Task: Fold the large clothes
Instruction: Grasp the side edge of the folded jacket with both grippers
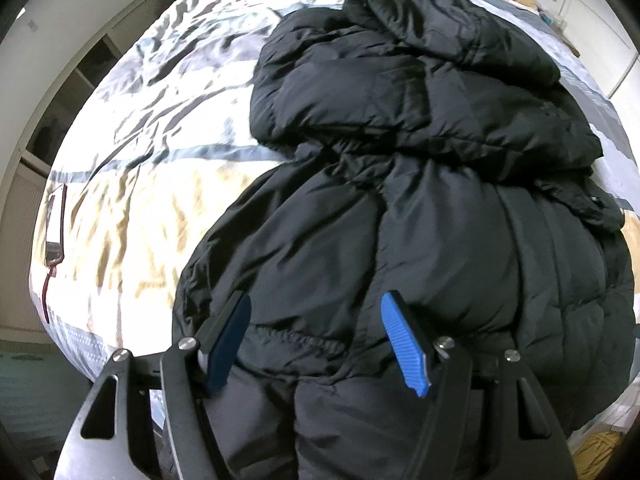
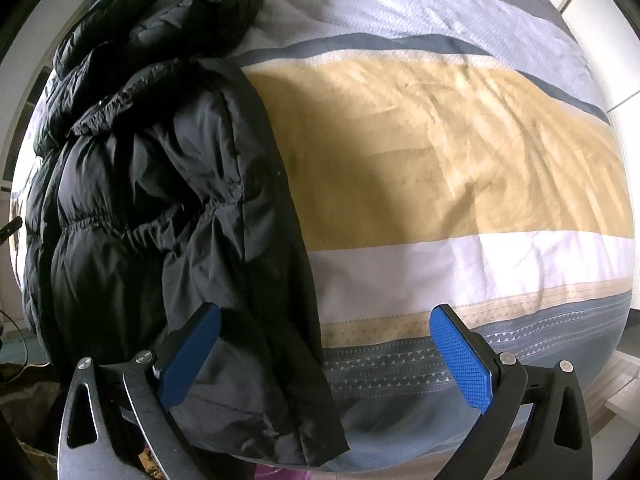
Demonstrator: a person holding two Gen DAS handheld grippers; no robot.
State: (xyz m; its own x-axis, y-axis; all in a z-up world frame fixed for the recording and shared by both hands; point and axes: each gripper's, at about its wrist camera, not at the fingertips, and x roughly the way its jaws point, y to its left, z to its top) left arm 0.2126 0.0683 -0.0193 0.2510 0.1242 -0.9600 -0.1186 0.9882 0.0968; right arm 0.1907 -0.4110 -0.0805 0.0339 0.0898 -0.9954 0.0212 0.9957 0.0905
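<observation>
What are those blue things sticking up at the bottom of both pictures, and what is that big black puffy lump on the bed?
The blue things are the pads on two grabbing tools that a person carries, one in each hand. Each tool has a little camera that looks out along its two fingers, so each picture comes from one tool. One picture shows the left gripper, the other the right gripper. The black lump is a puffy winter jacket, bunched up on a striped bedcover and waiting to be folded. Both grippers are open and hold nothing yet. The left one hangs over the jacket. The right one sits at the jacket's edge, half over bare bedcover. Near the bed's side lies a phone.
</observation>
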